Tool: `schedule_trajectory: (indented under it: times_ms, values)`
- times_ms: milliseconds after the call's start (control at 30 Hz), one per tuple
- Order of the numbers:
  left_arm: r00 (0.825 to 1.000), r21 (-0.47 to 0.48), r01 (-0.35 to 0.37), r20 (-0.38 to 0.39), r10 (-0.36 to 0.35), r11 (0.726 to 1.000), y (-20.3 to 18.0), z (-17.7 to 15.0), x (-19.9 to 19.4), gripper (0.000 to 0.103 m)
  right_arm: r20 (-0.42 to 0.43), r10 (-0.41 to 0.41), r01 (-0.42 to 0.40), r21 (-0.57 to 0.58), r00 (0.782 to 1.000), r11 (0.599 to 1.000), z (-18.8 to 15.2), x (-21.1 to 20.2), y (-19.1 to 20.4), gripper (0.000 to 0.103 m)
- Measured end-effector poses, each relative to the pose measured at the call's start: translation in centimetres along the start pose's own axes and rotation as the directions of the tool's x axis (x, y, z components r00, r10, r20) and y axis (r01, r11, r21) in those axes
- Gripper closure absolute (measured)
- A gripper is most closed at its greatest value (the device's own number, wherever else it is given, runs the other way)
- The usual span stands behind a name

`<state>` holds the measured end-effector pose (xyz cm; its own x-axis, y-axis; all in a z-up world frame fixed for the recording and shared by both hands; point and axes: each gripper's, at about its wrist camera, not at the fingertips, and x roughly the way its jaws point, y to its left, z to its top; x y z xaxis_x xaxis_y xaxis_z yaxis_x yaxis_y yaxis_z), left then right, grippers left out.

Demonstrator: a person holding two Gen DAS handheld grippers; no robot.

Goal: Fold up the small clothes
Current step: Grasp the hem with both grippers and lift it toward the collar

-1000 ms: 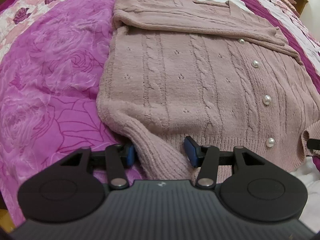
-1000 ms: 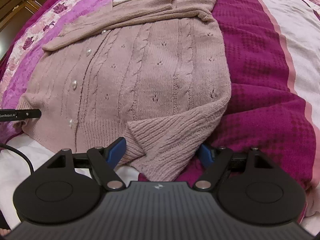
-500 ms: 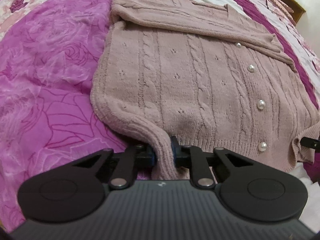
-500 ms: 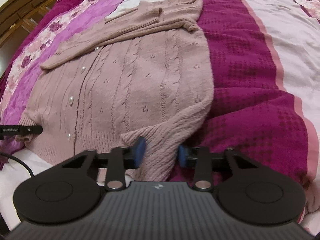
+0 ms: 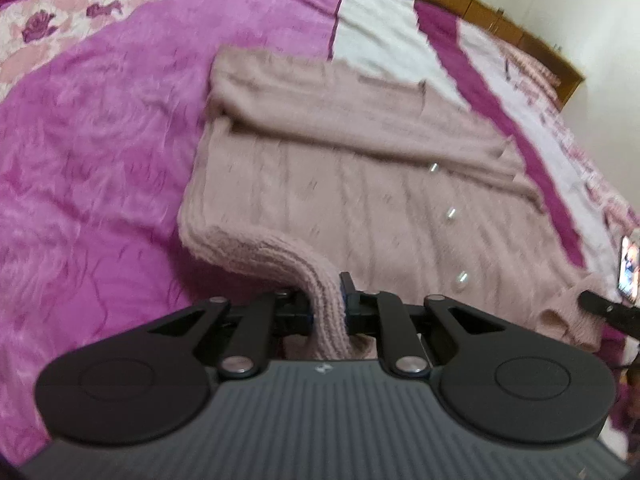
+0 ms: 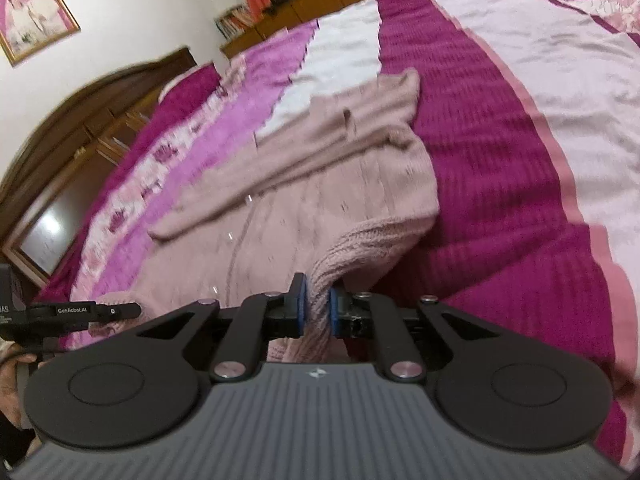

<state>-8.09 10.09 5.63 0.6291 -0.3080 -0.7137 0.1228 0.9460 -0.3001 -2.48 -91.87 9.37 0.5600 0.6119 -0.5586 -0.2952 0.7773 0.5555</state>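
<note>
A dusty-pink cable-knit cardigan (image 5: 340,184) with pearl buttons lies on the bed, sleeves folded across its top; it also shows in the right wrist view (image 6: 320,184). My left gripper (image 5: 326,300) is shut on the ribbed hem at the cardigan's bottom left corner and holds it lifted off the bed. My right gripper (image 6: 316,308) is shut on the ribbed hem at the bottom right corner, also lifted. The left gripper's body shows at the left edge of the right wrist view (image 6: 76,312).
The bed has a magenta, pink and white striped floral cover (image 5: 88,168). A wooden headboard (image 6: 100,120) stands at the left of the right wrist view and wooden furniture (image 5: 500,20) behind the bed. A framed picture (image 6: 36,16) hangs on the wall.
Both grippers closed on the hem corners, then rose and moved forward, lifting the bottom edge of the cardigan off the bed. The views now show more of the room.
</note>
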Motion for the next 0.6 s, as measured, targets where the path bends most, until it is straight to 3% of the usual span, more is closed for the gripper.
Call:
schedule_trajectory:
  times_ms: [267, 600]
  values:
    - [0.992, -0.044, 0.032, 0.122, -0.026, 0.999, -0.4, 3.2, -1.8, 0.09, 0.15, 0.032, -0.038, 0.034, 0.988, 0.999, 2.9, -0.1, 0.4, 0.092]
    - [0.976, -0.149, 0.006, 0.218, 0.027, 0.989, 1.2, 8.0, -0.2, 0.09, 0.29, 0.024, -0.037, 0.04, 0.957, 0.999, 9.1, 2.7, 0.1, 0.093]
